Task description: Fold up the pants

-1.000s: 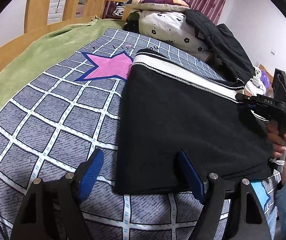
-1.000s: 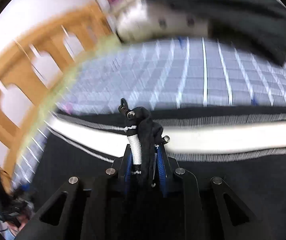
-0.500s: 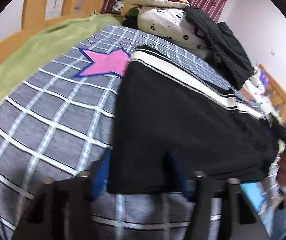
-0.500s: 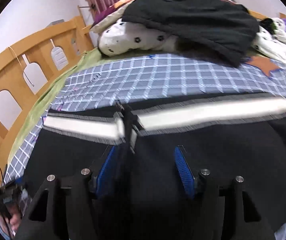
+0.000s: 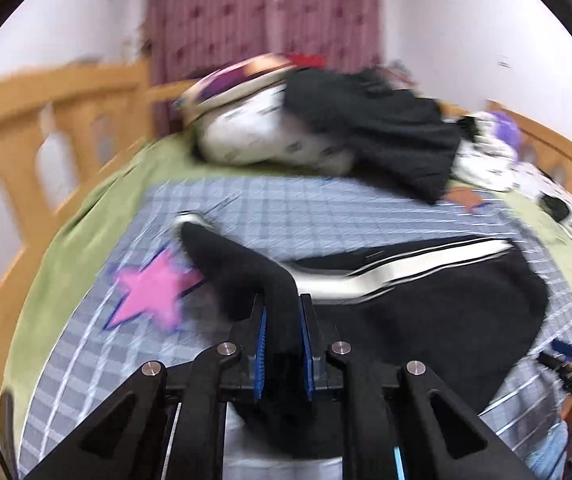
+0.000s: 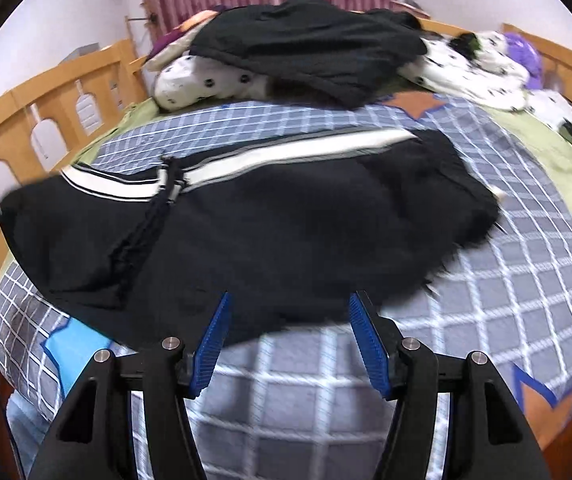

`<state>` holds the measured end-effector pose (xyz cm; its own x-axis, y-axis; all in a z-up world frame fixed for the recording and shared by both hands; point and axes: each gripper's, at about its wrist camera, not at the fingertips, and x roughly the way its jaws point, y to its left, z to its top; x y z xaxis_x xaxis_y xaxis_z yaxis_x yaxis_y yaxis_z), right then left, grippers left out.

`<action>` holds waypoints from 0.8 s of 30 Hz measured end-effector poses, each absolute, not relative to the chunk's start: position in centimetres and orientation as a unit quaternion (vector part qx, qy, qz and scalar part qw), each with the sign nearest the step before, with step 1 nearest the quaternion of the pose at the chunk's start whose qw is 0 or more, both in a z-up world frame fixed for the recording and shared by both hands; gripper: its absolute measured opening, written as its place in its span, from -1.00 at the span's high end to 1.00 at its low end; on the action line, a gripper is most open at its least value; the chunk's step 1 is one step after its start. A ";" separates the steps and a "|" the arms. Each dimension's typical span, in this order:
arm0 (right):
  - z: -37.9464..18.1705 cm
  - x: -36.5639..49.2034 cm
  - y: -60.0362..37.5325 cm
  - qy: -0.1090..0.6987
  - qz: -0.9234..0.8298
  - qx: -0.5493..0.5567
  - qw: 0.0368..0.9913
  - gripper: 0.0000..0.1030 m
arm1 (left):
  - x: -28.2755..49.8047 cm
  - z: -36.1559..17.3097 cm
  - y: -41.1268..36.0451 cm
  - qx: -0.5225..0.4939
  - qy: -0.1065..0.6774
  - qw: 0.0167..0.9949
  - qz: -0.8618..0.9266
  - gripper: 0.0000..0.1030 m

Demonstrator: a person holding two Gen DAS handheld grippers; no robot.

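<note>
The left claw (image 5: 282, 344) is clenched on a fold of the black pants (image 5: 426, 320), the cloth pinched between its blue pads (image 5: 261, 354) and pulled up into a ridge; half a second ago its jaws stood apart at the near hem. The left wrist view is smeared by motion, so the lifted corner of cloth and the white side stripe (image 5: 350, 280) blur together, and the pink star (image 5: 154, 292) on the checked blanket (image 5: 286, 208) shows only roughly. At that view's right edge a dark shape, probably the other tool, is cut off and hard to make out.

The right claw (image 6: 290, 340) is released, its jaws wide apart over the near edge of the pants (image 6: 246, 232), touching nothing clearly; a second ago it gripped the waistband. The pants lie spread across the middle of the bed, white stripe (image 6: 286, 152) toward the head, drawstring (image 6: 166, 184) lying loose across the cloth. Their right hem is blurred. Behind, at the head of the bed, a black garment (image 6: 306, 52) drapes over a spotted pillow (image 6: 202, 80), hiding most of it, beside the wooden bed rail (image 6: 46, 96).
</note>
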<state>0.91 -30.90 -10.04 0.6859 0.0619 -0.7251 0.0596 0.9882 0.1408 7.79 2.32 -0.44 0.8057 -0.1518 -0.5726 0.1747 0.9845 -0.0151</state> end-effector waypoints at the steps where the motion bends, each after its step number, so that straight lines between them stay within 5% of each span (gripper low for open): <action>1: -10.2 0.3 -31.9 0.401 -0.008 0.083 0.912 -0.16 | 7.7 -0.2 0.4 0.024 0.296 0.949 -0.102 0.75; 9: -10.4 -3.4 -36.4 0.414 -0.051 0.090 0.904 -0.16 | 9.4 -8.8 -14.0 -0.020 0.403 0.875 -0.266 0.80; 15: -10.7 -4.6 -37.5 0.420 -0.049 0.078 0.903 -0.17 | 8.4 -9.7 -12.9 -0.038 0.417 0.857 -0.301 0.65; 17: -10.7 -3.9 -37.1 0.414 -0.034 0.081 0.906 -0.17 | 7.0 -8.1 -10.6 -0.040 0.402 0.859 -0.316 0.42; 19: -10.5 -2.7 -36.6 0.407 -0.015 0.093 0.909 -0.18 | 6.0 -6.9 -8.6 -0.025 0.369 0.877 -0.308 -0.29; 20: -10.2 -1.6 -35.9 0.399 0.005 0.106 0.911 -0.21 | 5.0 -6.4 -7.1 -0.014 0.348 0.891 -0.290 -0.48; 24: -10.1 2.3 -33.7 0.375 0.077 0.158 0.910 -0.42 | 3.9 -7.9 -2.3 0.006 0.357 0.910 -0.212 -0.54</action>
